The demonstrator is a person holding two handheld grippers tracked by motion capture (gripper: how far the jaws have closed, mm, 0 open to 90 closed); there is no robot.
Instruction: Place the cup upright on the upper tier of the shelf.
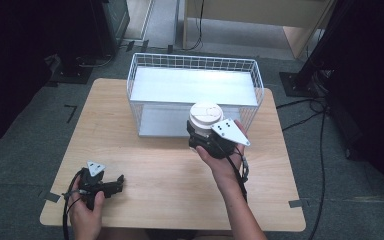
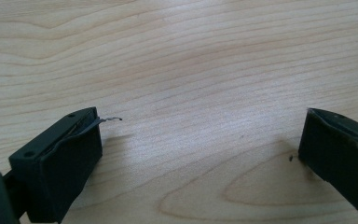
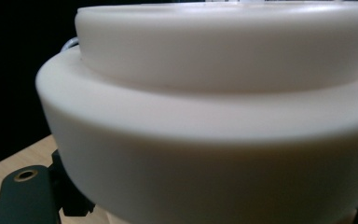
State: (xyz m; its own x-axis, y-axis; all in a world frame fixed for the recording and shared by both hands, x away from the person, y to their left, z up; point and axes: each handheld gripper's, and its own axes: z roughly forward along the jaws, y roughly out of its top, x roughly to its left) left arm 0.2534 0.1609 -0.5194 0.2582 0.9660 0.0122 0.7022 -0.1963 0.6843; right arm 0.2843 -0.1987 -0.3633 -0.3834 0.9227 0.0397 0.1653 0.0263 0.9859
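Left gripper (image 1: 111, 184) low on table (image 1: 145, 170), jaws wide, empty. Right gripper (image 1: 200, 134) clamps white lidded cup (image 1: 206, 116) at basket's (image 1: 195, 82) near wall. Risk: cup clips the wire rim, tilts, slips.

object: round white plastic container with a stepped lid (image 1: 206, 116)
pose: upright, lid on top
state: lifted off the table, held in a grip
place: just before the wire basket's front wall
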